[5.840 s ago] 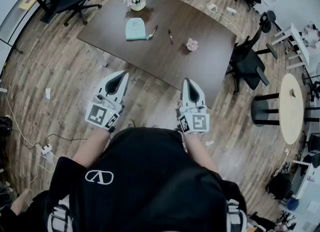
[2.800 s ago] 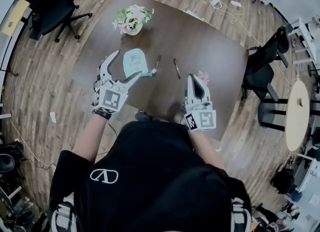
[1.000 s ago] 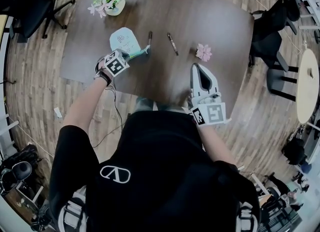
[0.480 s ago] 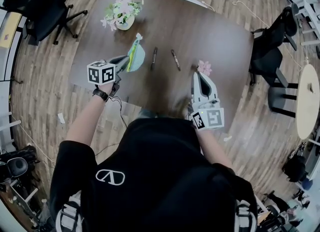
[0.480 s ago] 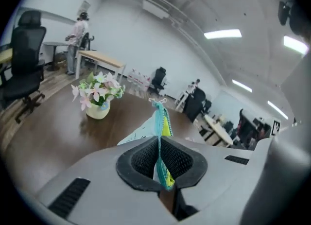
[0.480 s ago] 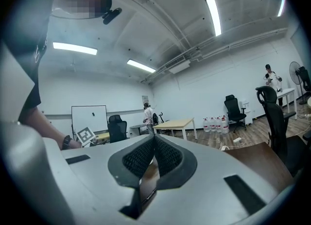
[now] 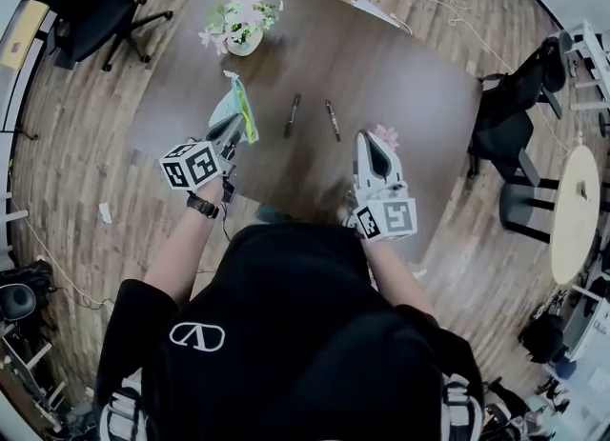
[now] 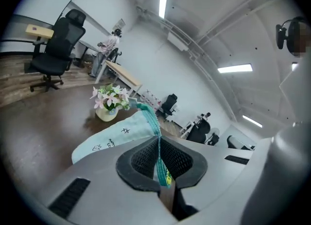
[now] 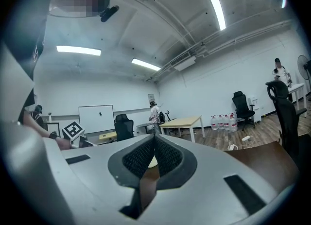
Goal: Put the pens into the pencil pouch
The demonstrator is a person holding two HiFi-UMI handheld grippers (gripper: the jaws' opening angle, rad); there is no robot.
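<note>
Head view, looking steeply down: a person in a black top stands at the near edge of a dark brown table (image 7: 410,58), a two-jaw gripper in each hand.

The left gripper (image 7: 232,127), left of centre, is clamped on the zip edge of a pale turquoise pencil pouch (image 7: 235,104). The pouch sticks out past the jaw tips toward the top of the frame, seen edge-on. In the left gripper view its green zip band runs between the ribbed pads (image 8: 146,157), and the printed cloth body fans out to the left, seemingly raised above the table top.

Two dark pens lie on the table just right of the pouch, apart from each other: the left pen (image 7: 292,115) and the right pen (image 7: 333,120).

The right gripper (image 7: 367,137), right of centre, has its jaws pressed together and grips nothing. A small pink flower (image 7: 388,134) lies just beside its tip.

A pot of flowers (image 7: 241,26) stands near the table's upper left corner. A black office chair (image 7: 100,6) stands on the wooden floor at upper left.
</note>
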